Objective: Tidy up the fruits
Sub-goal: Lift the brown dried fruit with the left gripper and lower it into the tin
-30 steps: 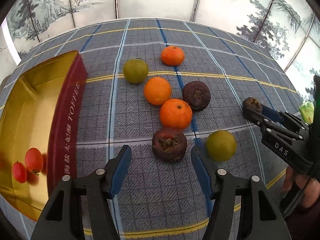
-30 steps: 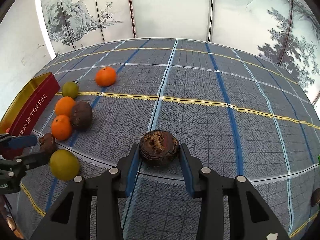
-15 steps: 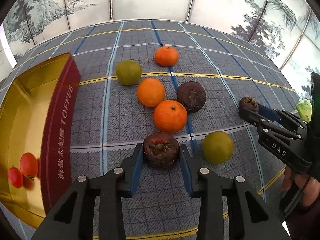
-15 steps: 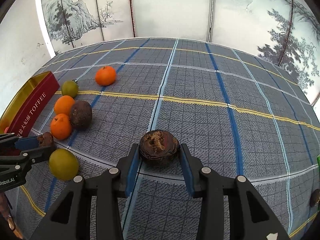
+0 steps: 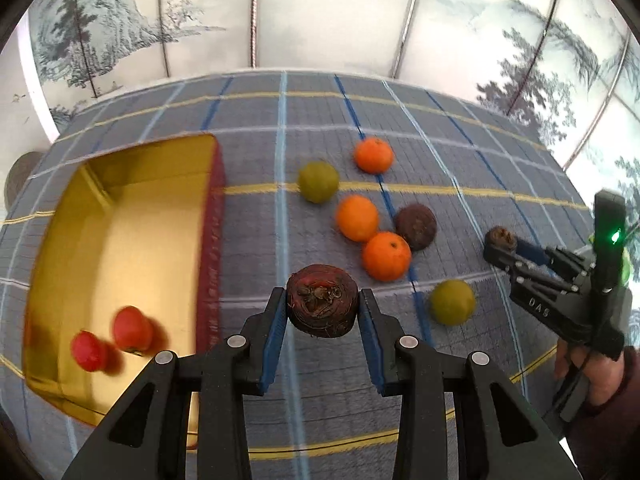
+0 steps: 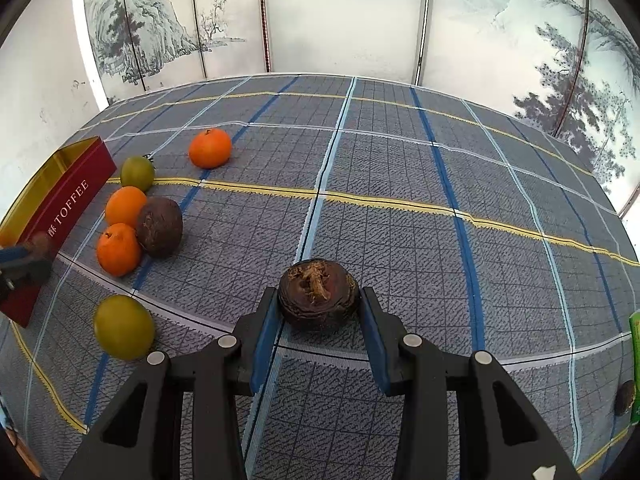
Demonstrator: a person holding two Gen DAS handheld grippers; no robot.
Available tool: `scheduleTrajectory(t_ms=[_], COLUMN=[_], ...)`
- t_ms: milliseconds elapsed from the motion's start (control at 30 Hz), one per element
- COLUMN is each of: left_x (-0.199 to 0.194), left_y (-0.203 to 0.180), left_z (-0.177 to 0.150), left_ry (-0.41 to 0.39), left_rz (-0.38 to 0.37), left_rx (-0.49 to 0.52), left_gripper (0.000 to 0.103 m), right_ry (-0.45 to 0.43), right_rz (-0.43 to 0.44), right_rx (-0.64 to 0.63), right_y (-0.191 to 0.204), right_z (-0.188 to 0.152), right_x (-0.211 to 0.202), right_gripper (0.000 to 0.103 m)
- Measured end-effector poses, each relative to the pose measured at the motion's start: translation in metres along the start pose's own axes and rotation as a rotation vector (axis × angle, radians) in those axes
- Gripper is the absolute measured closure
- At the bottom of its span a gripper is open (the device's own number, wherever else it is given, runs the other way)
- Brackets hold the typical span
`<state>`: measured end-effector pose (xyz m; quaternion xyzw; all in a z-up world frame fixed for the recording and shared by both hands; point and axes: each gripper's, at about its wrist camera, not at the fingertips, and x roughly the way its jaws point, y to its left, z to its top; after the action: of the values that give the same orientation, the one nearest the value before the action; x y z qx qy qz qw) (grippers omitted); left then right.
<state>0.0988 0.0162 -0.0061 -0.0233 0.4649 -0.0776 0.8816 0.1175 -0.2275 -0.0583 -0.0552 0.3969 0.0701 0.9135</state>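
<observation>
My left gripper [image 5: 322,312] is shut on a dark brown fruit [image 5: 322,299] and holds it above the cloth, just right of the red-and-gold TOFFEE tin [image 5: 120,248]. Two red tomatoes [image 5: 132,330] lie in the tin. My right gripper [image 6: 319,306] is shut on another dark brown fruit [image 6: 318,294]; it also shows in the left wrist view [image 5: 500,240]. On the cloth lie three oranges [image 5: 386,255], two green fruits [image 5: 453,301] and one more dark brown fruit [image 5: 416,221].
A grey checked tablecloth [image 6: 400,208] covers the table. A painted folding screen [image 6: 344,16] stands behind it. A green object [image 6: 634,344] and a small dark item [image 6: 624,398] sit at the right edge.
My left gripper closed on the dark brown fruit, lifted it and swung left toward the tin. The right gripper has kept its fruit and barely moved.
</observation>
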Motion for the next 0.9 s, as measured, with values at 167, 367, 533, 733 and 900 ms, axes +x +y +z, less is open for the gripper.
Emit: scheduleTrajectory(t_ms=[167,367,533,733,900], left_x=[-0.016,-0.018,-0.007,0.008,0.016], left_y=[0.03,0.083,0.127,0.159,0.171], left_z=[0.01,0.017,0.015,0.01,0.006], left_ry=[-0.041,-0.048,-0.019,0.028,0.052], left_rz=[0.068,0.166,0.233,0.248,0.25], left_rx=[-0.023,-0.088,-0.147,-0.203,-0.216], left_gripper=[0.066,0.066,0.066,0.066,0.066], right_ry=[0.0,0.0,0.0,0.0,0.0], right_rz=[0.0,-0.001,-0.001,-0.002,-0.002], right_rx=[0.0,-0.001,-0.001,-0.002,-0.002], right_y=[0.0,0.0,0.0,0.001,0.001], right_z=[0.0,0.0,0.0,0.0,0.0], right_x=[0.0,0.0,0.0,0.0,0.0], right_gripper=[0.065,0.065,0.065,0.065,0.065])
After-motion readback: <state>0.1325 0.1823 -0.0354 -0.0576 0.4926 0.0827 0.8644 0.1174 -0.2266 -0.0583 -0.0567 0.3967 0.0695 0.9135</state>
